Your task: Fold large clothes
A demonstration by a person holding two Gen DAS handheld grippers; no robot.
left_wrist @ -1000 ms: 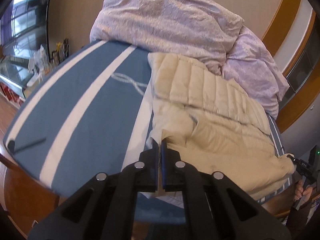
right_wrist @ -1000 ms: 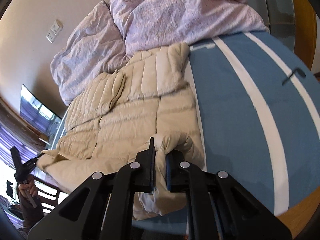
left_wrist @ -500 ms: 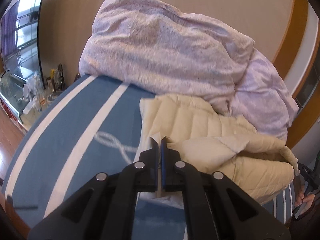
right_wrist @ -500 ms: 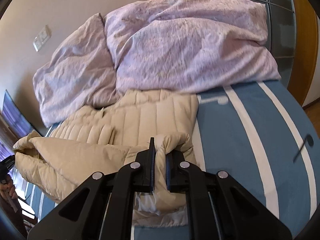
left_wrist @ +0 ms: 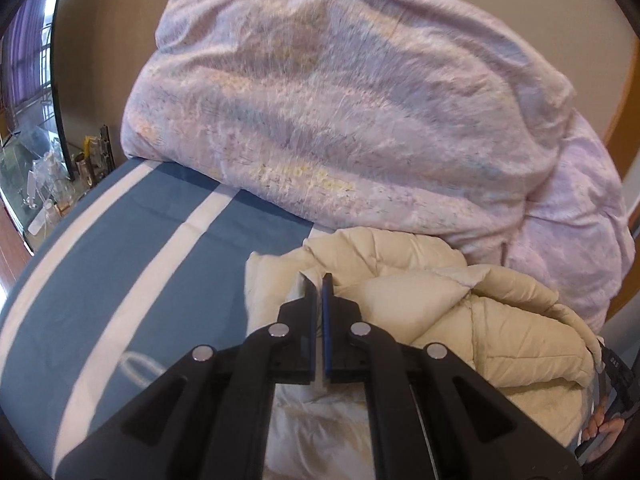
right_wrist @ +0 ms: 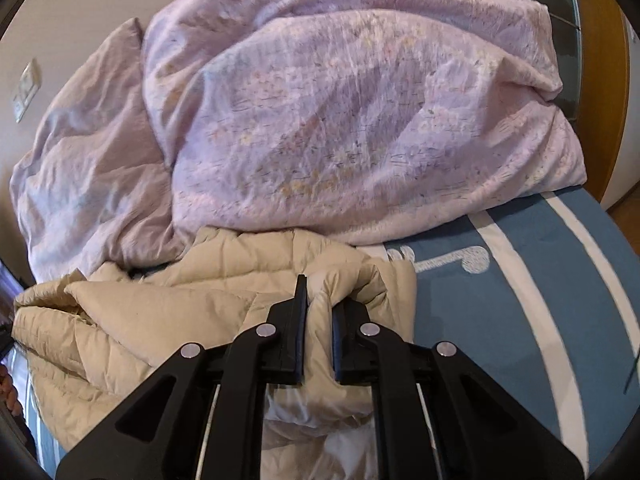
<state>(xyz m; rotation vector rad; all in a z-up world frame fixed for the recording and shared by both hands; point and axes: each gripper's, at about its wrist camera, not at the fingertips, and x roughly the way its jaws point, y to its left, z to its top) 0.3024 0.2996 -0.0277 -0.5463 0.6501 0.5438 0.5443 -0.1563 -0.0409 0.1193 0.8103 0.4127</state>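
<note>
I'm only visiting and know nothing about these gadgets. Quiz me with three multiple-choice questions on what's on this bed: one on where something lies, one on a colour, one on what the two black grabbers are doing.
1. Where does the cream jacket lie?
A. on top of the lilac duvet
B. on the bed cover, in front of the lilac duvet
C. on the floor

2. What colour is the bed cover?
A. blue with white stripes
B. plain red
C. green checks

3. What are the left gripper and the right gripper doing?
A. both open and empty
B. one is holding a pillow
C. both clamped on jacket fabric

Answers:
1 B: the lilac duvet is heaped behind it.
2 A: white bands cross the blue cloth.
3 C: cream fabric is pinched between each pair of fingers.
</note>
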